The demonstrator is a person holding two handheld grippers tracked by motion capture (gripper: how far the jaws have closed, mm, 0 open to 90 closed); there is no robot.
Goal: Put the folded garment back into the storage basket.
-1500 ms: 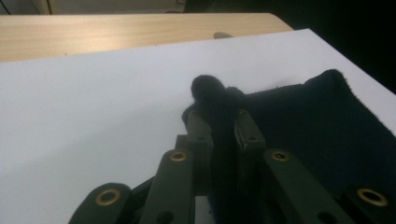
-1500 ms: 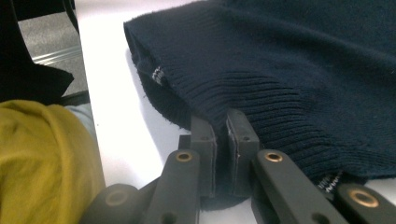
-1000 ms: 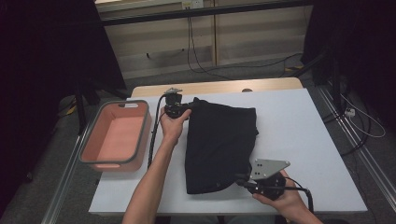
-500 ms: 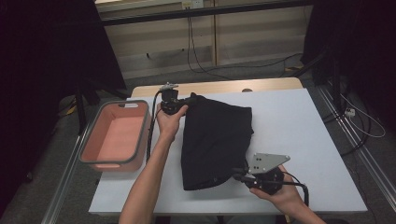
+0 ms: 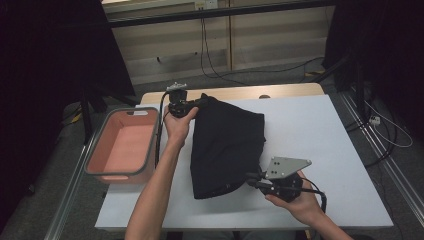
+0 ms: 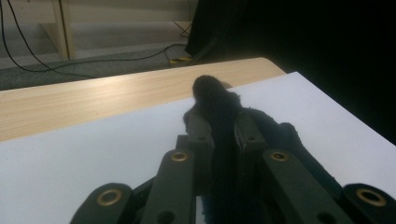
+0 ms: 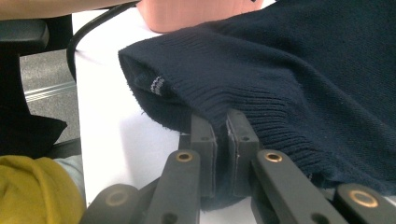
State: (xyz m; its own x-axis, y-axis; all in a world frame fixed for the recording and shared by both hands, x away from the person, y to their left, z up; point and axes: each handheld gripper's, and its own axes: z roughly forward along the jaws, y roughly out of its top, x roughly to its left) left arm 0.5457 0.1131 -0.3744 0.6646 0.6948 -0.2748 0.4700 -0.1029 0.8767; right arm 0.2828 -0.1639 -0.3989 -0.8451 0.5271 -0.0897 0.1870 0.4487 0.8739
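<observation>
Grippers clamp opposite ends of a dark navy knitted sweater (image 5: 227,145); left gripper (image 5: 192,105) pinches the far corner, right gripper (image 5: 252,178) the near ribbed hem; its long axis runs between them.

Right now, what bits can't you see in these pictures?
- High view: what kind of garment the dark sweater is; it lies folded and looks plain black.
- Left gripper view: the pinched corner; the jaws and dim light hide it.
- Right gripper view: the pink bin, cut off by the top edge.
- High view: the person's body, cut off below.
</observation>
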